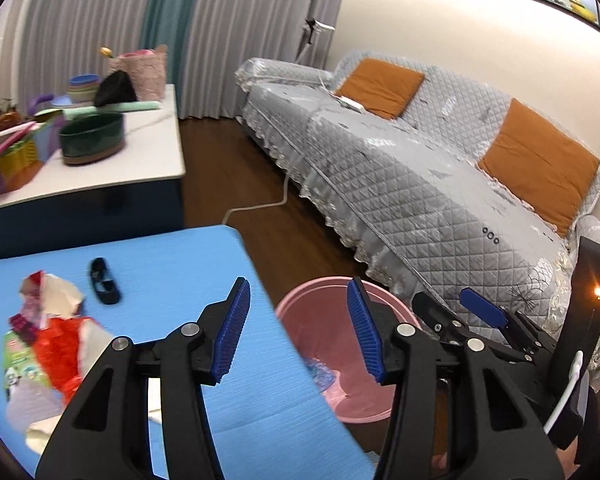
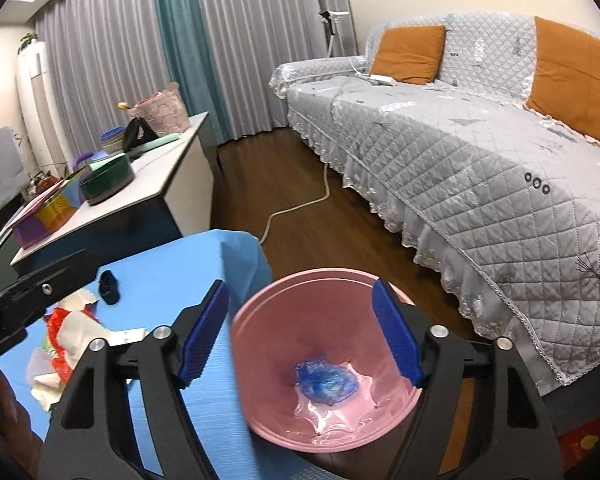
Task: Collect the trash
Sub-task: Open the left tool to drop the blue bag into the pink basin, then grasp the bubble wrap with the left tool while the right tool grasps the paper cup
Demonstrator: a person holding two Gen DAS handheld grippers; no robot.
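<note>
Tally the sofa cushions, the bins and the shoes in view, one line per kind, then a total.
Orange square fabric cushions on the grey quilted sofa: 2
Pink round plastic bin on the floor: 1
Small black flat shoe on the blue tabletop: 1
Total: 4

A blue-covered bench carries a heap of crumpled wrappers and paper near its left side, with a small black shoe just beyond the heap. On the wooden floor beside the bench stands a pink bin, a blue crumpled scrap at its bottom.
</note>
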